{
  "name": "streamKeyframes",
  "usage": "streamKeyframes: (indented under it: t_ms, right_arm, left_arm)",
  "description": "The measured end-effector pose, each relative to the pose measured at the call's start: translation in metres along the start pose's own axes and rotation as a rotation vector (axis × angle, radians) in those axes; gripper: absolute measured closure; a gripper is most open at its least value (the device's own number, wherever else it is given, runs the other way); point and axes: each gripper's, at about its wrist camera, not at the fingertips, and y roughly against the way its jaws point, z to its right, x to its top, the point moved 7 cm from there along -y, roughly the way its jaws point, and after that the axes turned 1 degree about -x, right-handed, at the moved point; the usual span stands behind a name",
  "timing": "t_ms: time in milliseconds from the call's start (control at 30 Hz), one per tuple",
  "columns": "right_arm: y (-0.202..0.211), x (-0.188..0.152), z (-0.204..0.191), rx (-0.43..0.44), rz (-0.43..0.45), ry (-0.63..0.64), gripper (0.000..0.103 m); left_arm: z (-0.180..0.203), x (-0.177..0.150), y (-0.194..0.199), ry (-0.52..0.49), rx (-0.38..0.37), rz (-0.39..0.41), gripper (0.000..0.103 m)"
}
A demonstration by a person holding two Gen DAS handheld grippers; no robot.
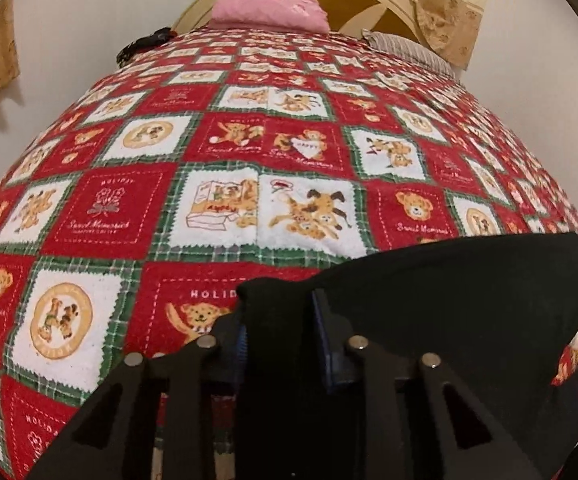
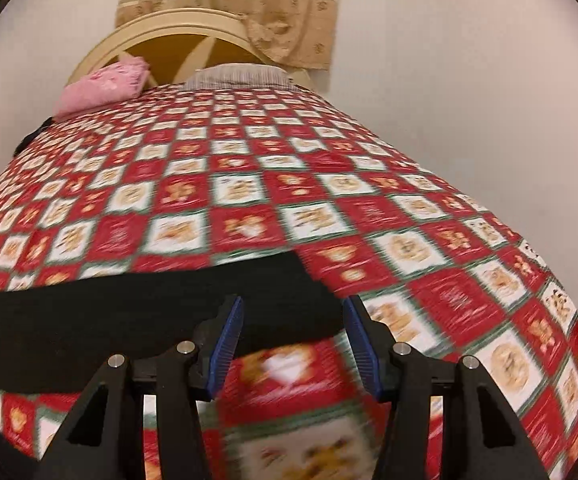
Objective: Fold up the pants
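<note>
On the bed: a red teddy-bear patchwork quilt point(image 1: 217, 148).
Headboard end: pink bundle point(image 1: 269, 10), striped pillow point(image 2: 237, 75), cream curtain point(image 2: 229, 4).
Near edge: black pants point(image 1: 449, 304).
Left tongs point(image 1: 279, 334): clamped on pants.
Right tongs point(image 2: 293, 344): apart, beside the pants' corner.

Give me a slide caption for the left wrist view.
Left gripper pinching black pants over a teddy-bear bedspread.

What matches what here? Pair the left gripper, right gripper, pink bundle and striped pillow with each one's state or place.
1 left gripper
2 right gripper
3 pink bundle
4 striped pillow

a open, jaws apart above the quilt
b near the headboard, on the bed's left side
c shut on the black pants
d near the headboard, below the curtain

Pairs: 1-c, 2-a, 3-b, 4-d
</note>
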Motion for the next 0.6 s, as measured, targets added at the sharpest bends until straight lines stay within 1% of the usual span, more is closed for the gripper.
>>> streamKeyframes:
  t_ms: [33, 100, 133, 167, 200, 233, 300, 433, 467, 500, 533, 600]
  right_arm:
    - [-0.008, 0.006, 0.010, -0.004, -0.011, -0.007, 0.049]
    - [-0.023, 0.014, 0.021, 0.006, -0.055, -0.015, 0.048]
    - [-0.028, 0.016, 0.024, 0.007, -0.065, -0.019, 0.046]
    - [-0.037, 0.020, 0.026, 0.021, -0.087, -0.026, 0.042]
    - [-0.044, 0.022, 0.027, 0.038, -0.111, -0.033, 0.040]
    - [-0.052, 0.025, 0.026, 0.061, -0.128, -0.043, 0.038]
    - [-0.070, 0.030, 0.018, 0.107, -0.160, -0.044, 0.037]
    - [-0.106, 0.029, 0.003, 0.145, -0.240, -0.004, 0.037]
    - [-0.119, 0.026, 0.000, 0.133, -0.278, 0.010, 0.037]
    - [-0.126, 0.025, 0.001, 0.125, -0.288, 0.013, 0.037]
    - [-0.135, 0.022, -0.001, 0.137, -0.311, 0.011, 0.037]
    - [-0.143, 0.016, -0.008, 0.202, -0.344, -0.010, 0.038]
  left_arm:
    - [0.000, 0.001, 0.000, -0.008, 0.014, -0.001, 0.066]
    - [-0.001, 0.002, 0.000, -0.014, 0.014, -0.003, 0.065]
    - [-0.002, 0.002, 0.001, -0.015, 0.018, -0.003, 0.063]
    - [-0.002, 0.003, 0.001, -0.018, 0.017, -0.001, 0.063]
    - [-0.003, 0.003, 0.000, -0.022, 0.019, -0.005, 0.062]
    - [-0.003, 0.003, -0.001, -0.019, 0.021, -0.007, 0.061]
    - [-0.005, 0.003, -0.003, -0.005, 0.006, -0.016, 0.061]
    - [-0.005, 0.003, -0.007, 0.002, -0.017, -0.043, 0.064]
    - [-0.004, 0.003, -0.007, -0.004, -0.022, -0.046, 0.064]
    - [-0.004, 0.003, -0.007, -0.008, -0.027, -0.050, 0.064]
    - [-0.004, 0.003, -0.008, -0.013, -0.031, -0.051, 0.064]
    - [-0.003, 0.003, -0.008, -0.029, -0.036, -0.054, 0.065]
